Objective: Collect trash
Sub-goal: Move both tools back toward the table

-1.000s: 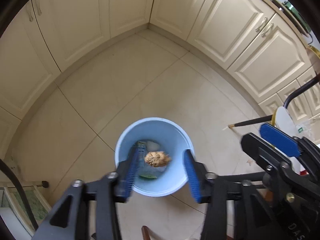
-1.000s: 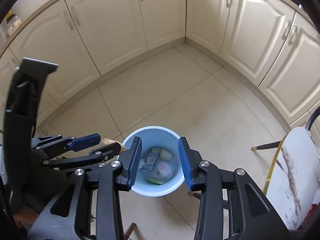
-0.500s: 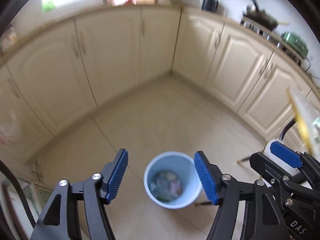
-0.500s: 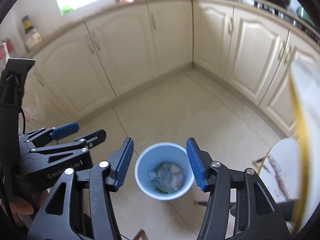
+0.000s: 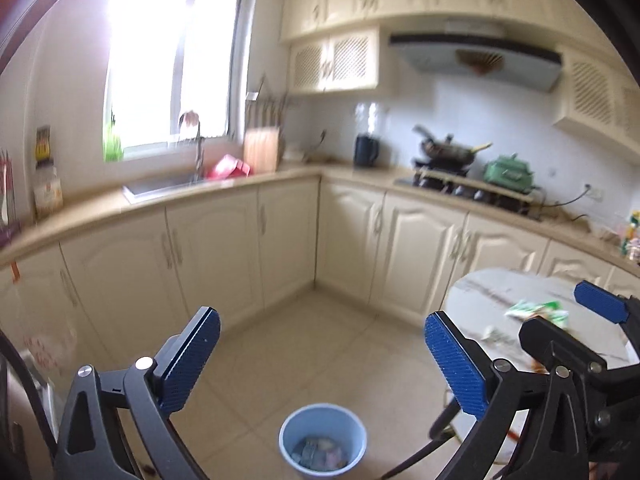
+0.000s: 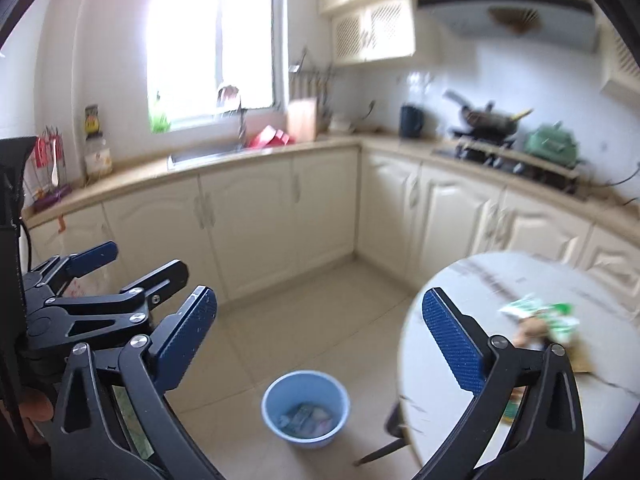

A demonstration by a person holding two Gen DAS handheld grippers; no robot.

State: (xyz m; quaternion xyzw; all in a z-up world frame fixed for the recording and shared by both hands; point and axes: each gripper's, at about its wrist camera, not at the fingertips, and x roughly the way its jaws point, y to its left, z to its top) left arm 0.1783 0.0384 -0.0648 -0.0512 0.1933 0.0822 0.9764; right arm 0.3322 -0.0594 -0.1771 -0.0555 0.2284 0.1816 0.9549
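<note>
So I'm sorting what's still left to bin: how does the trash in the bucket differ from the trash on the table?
The trash in the blue bucket is down on the floor, already collected; the green-and-white wrapper lies up on the round marble table, not yet collected. The bucket's trash is a mixed pile; the wrapper lies spread out. Both are blurred.

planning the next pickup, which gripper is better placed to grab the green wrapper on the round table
Right, probably. The right gripper is open and empty, with the green wrapper beside its right jaw, while the left gripper sits farther over, toward the bin.
</note>
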